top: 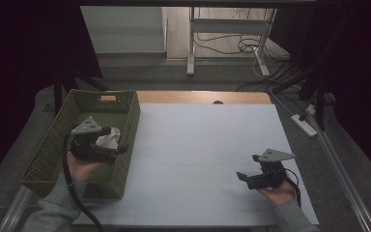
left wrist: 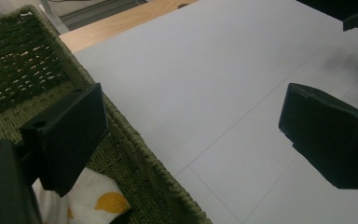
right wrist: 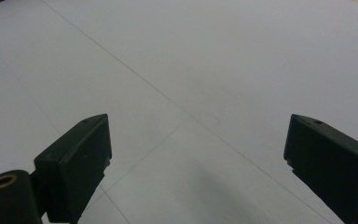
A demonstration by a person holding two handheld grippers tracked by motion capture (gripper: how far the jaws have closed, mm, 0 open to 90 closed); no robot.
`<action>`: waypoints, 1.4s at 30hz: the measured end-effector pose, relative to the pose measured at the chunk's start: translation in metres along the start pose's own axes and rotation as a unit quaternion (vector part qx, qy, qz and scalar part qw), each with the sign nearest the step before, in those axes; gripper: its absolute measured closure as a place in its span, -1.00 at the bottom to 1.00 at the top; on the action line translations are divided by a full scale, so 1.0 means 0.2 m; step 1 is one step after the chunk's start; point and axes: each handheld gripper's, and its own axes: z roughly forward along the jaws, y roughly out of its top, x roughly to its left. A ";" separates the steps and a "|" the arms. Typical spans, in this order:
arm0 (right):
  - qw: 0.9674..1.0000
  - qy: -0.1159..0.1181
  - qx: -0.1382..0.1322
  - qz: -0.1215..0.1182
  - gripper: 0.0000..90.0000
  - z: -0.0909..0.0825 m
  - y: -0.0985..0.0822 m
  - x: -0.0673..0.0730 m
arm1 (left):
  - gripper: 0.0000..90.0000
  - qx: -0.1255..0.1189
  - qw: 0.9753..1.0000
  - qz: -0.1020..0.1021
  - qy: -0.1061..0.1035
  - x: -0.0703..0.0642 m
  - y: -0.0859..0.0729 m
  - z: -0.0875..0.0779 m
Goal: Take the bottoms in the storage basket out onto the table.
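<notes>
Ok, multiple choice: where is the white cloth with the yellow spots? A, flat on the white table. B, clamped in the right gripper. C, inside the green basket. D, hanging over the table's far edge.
C: the cloth lies inside the basket, below the open left gripper, while the right gripper hangs open over the table.

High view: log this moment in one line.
left gripper: open, over basket rim | cloth: in basket | right gripper: open, empty, over table
</notes>
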 end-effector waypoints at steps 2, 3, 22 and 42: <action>1.000 0.000 0.002 0.000 -0.83 0.00 0.00 0.00 | -0.82 0.000 1.000 -0.001 0.000 0.01 0.01 0.01; 1.000 0.000 0.002 0.000 -0.83 0.00 0.00 0.00 | -0.82 0.000 1.000 -0.002 0.001 0.02 0.01 0.01; 1.000 -0.003 0.013 -0.002 -0.83 0.02 -0.01 0.00 | -0.79 -0.004 1.000 -0.015 0.015 0.13 0.07 0.01; 1.000 -0.005 0.019 -0.002 -0.83 0.03 -0.01 0.00 | -0.76 0.008 0.999 -0.030 0.039 0.30 0.12 0.00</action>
